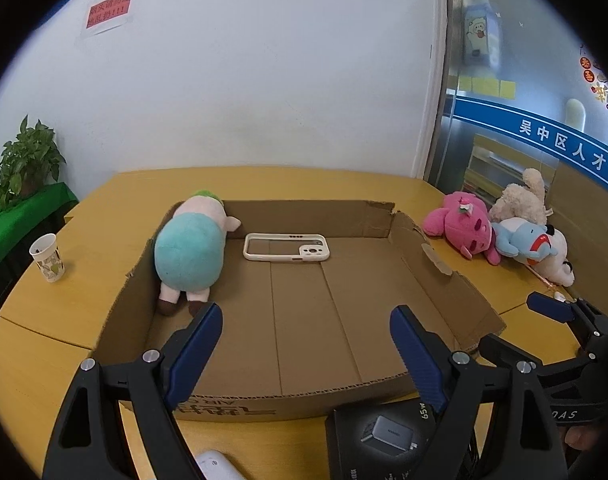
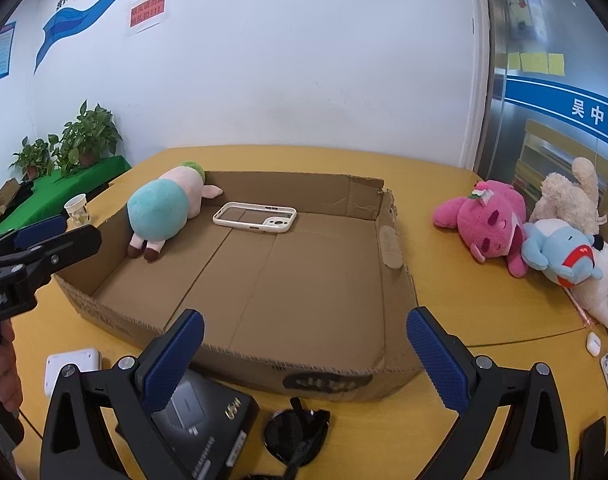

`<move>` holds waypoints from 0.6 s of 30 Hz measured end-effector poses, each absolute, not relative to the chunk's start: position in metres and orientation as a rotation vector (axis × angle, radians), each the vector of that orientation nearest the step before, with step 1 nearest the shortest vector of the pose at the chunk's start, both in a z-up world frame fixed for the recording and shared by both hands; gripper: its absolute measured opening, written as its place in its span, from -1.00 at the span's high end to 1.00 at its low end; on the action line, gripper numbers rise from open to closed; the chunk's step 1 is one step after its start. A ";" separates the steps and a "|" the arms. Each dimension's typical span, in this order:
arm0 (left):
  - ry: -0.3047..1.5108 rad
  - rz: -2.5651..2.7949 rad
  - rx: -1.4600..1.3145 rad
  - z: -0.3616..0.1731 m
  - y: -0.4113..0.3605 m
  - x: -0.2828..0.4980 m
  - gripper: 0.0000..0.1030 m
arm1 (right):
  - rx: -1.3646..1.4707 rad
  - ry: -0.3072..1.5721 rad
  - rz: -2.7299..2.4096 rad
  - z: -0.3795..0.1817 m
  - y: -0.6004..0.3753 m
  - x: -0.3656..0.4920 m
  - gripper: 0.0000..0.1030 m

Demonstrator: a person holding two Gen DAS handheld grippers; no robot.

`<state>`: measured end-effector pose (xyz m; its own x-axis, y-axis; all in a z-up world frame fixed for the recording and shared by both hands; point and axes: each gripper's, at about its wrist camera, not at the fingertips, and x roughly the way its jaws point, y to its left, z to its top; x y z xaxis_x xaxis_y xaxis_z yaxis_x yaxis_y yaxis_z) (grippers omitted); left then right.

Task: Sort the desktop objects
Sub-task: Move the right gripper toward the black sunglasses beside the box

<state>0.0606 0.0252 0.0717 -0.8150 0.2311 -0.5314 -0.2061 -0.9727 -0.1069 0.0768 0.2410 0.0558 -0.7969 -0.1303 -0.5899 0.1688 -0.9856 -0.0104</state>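
Note:
A shallow cardboard box (image 1: 383, 216) (image 2: 367, 196) lies on the yellow table. Inside it lie a teal and pink plush (image 1: 190, 250) (image 2: 164, 206) at the left wall and a cream phone case (image 1: 286, 247) (image 2: 254, 217) at the back. My left gripper (image 1: 305, 354) is open and empty above the box's front edge. My right gripper (image 2: 304, 360) is open and empty above the box's front right. A black charger box (image 1: 383, 436) (image 2: 202, 420), black sunglasses (image 2: 298, 432) and a white device (image 1: 214, 465) (image 2: 72, 368) lie in front of the box.
A pink plush (image 1: 461, 226) (image 2: 483, 222), a blue plush (image 1: 521, 240) (image 2: 555, 250), a cream plush (image 2: 567, 196) and a white plush (image 2: 599, 284) lie in a pile right of the box. A paper cup (image 1: 47, 257) (image 2: 76, 209) stands at the left. A white earbud case (image 2: 593, 343) lies near the right edge.

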 end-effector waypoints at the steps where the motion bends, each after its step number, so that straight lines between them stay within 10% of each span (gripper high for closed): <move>1: -0.064 2.775 -0.839 0.069 0.028 0.061 -0.67 | 0.931 0.091 -2.822 0.052 0.247 0.083 -1.00; 11: 0.008 2.530 -0.998 0.024 0.076 0.072 -0.67 | 1.256 -0.085 -2.576 -0.029 0.280 0.129 -0.80; 18: -0.006 2.411 -1.101 0.009 0.093 0.068 -0.67 | 1.302 -0.099 -2.473 -0.050 0.267 0.131 0.37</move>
